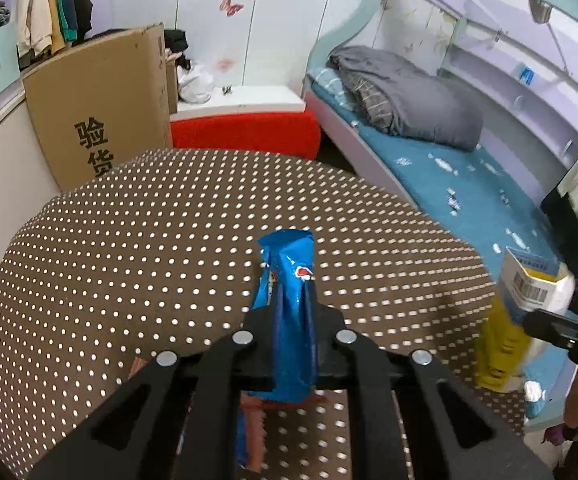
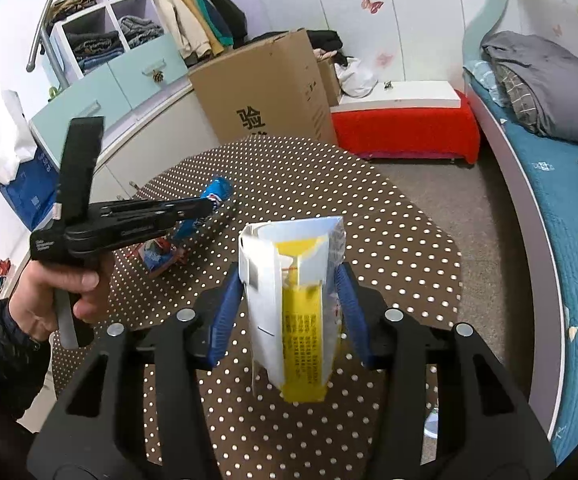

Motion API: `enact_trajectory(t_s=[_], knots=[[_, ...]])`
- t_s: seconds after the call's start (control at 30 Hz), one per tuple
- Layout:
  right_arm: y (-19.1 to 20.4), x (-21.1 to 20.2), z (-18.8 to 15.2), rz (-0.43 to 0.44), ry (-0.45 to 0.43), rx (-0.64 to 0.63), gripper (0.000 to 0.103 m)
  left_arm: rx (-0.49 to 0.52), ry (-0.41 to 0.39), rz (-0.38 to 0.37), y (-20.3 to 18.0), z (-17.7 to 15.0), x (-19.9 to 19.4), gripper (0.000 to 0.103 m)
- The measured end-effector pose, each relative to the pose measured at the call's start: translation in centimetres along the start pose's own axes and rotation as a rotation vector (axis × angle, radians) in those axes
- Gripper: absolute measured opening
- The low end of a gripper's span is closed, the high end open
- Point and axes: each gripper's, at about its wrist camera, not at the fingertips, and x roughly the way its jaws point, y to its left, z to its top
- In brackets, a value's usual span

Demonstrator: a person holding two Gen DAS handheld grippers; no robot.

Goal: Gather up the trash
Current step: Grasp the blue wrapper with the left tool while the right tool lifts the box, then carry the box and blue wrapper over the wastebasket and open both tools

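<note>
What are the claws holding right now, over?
Left claw shut on blue wrapper. Right claw shut on yellow-white packet. Both above dotted table. Another wrapper left on it. Nothing blocking.

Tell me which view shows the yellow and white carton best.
The right wrist view: the yellow and white carton fills the centre, held upright in the right gripper, with its open top and yellow printed panel clear. The left wrist view catches the carton only at the right edge, blurred, though its barcode shows.
</note>
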Motion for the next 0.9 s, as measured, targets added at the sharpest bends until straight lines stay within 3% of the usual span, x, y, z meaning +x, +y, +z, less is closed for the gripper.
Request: enact_trajectory(t_s=[0.63,0.9], knots=[[-2.5,-8.2,0.6,-0.045,-0.171,0.037,0.046,0.014,-0.154,-0.161,-7.2,0.8,-7.6,0.009],[-7.5,-13.7,0.3,-0.129,-0.282,0.140,0.046,0.092,-0.186,-0.222,-12.2,1.4,-8.7,0.009]])
